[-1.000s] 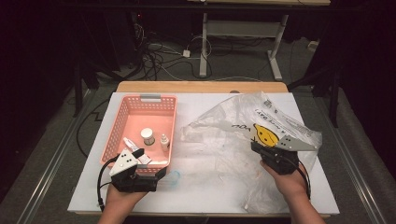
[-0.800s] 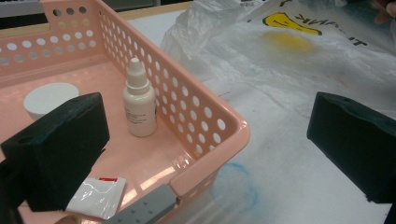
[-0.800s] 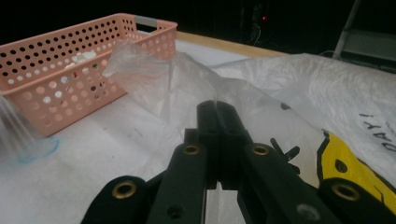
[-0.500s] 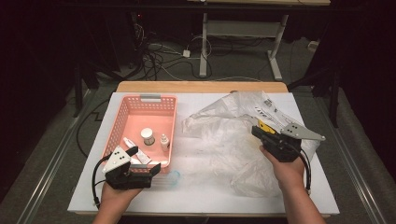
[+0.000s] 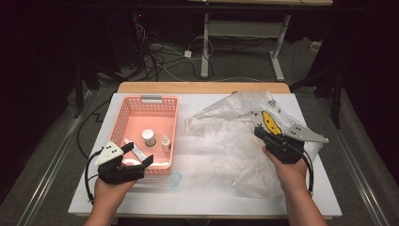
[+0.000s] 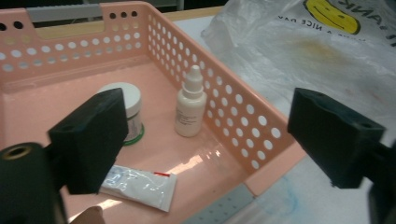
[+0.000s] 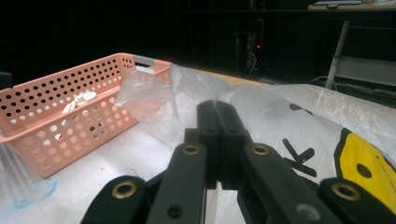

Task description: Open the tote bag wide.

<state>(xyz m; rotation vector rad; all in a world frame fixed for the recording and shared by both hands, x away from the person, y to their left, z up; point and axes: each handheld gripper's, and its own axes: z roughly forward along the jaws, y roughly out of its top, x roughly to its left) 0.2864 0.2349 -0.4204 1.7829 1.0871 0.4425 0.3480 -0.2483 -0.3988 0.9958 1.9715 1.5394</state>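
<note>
High view: I hold the right gripper clamped on the plastic bag, right of the pink basket, lifting its edge, I judge, to keep the mouth open. My left gripper hangs at the basket's near rim, jaws wide but just closing on nothing, probably lining up on 1 of 3 items inside: tube, dropper bottle, jar.

Left gripper gapes at the pink basket's near rim; right gripper pinches the plastic bag
</note>
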